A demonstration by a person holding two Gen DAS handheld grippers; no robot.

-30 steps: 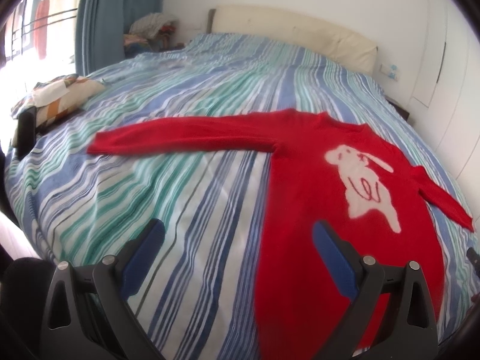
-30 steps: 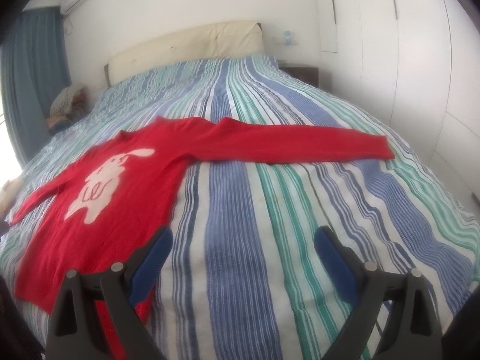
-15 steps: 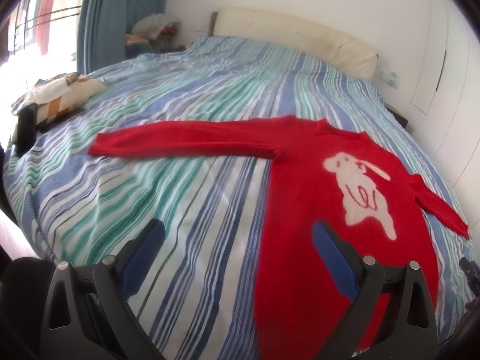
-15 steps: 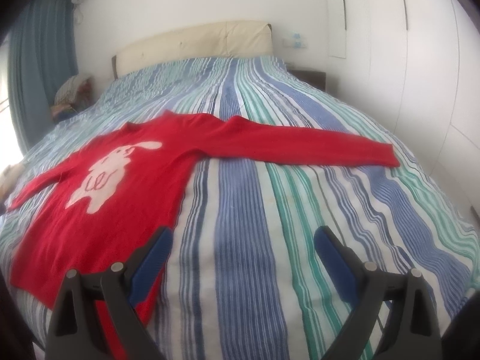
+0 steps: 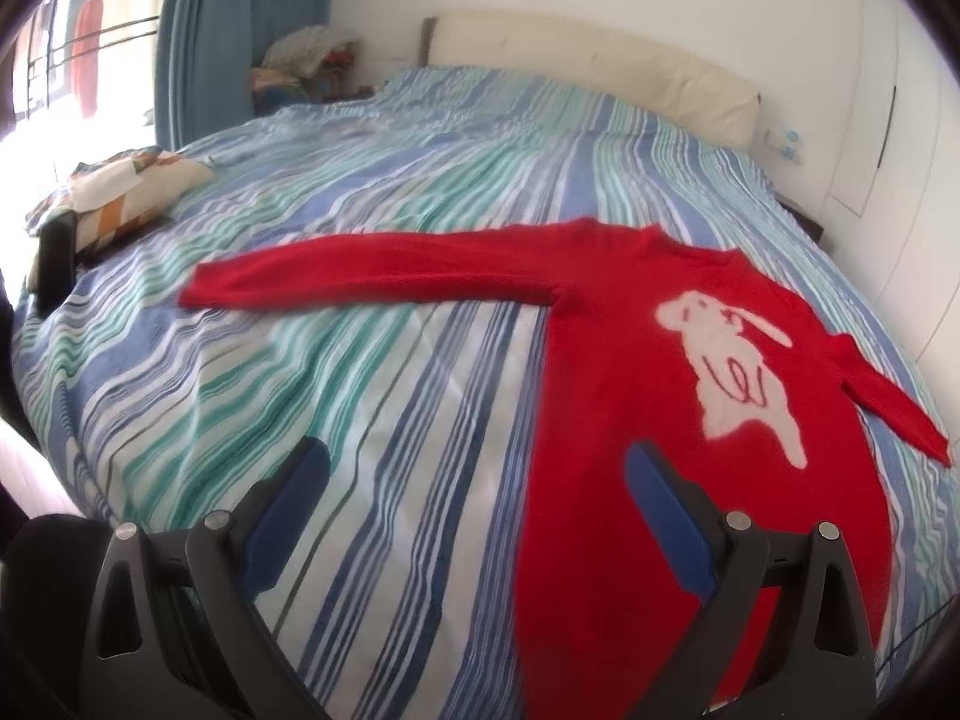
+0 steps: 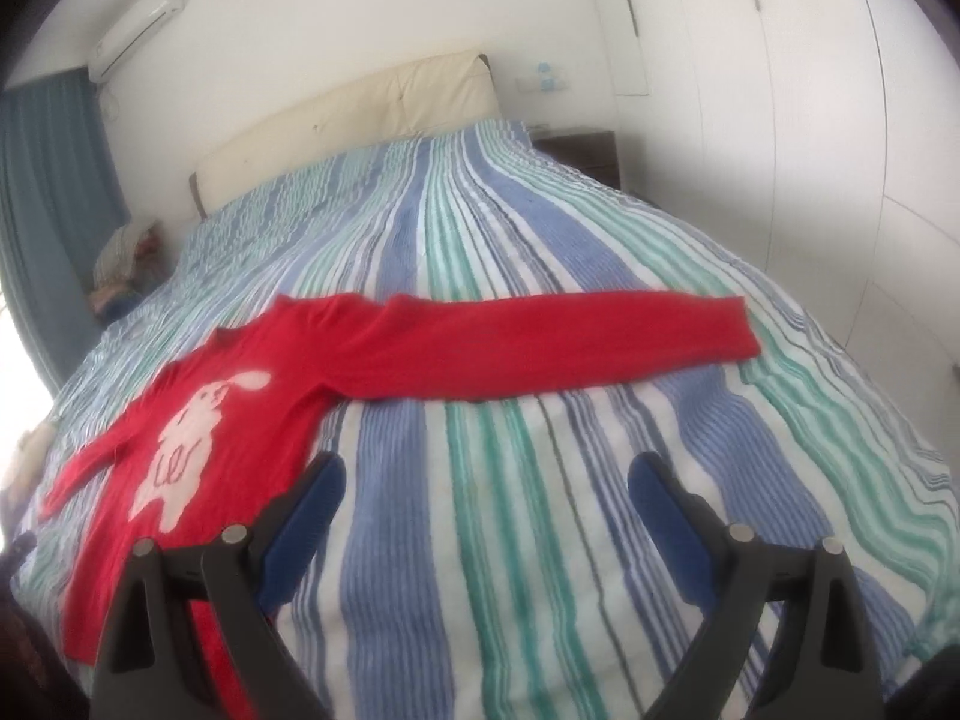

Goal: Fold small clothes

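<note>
Blue-padded fingers of the left gripper (image 5: pixel 474 474) are seen spread wide apart, nothing held between them, above the near edge of the bed (image 5: pixel 360 420). The right gripper (image 6: pixel 486 486) is likewise held with its fingers well apart and empty, over bare striped bedspread. A red sweater (image 5: pixel 630 420) with a white rabbit figure (image 5: pixel 732 372) is laid flat and face up on the bedspread; its hem is placed at the near edge of the mattress, and its body lies under the inner finger of each gripper in the two wrist views. One sleeve (image 5: pixel 372 276) is stretched straight out to the left, its cuff stopped short of the left mattress edge, with a wide strip of uncovered bedspread nearer than it. The other sleeve (image 6: pixel 558 348) is extended to the right, its cuff near the right edge. Beyond the sweater, the far half of the bed is left uncovered up to a cream headboard (image 6: pixel 360 114). A patterned pillow (image 5: pixel 132 186) is seen at the left edge, and a blue curtain (image 5: pixel 240 30) behind it.
</note>
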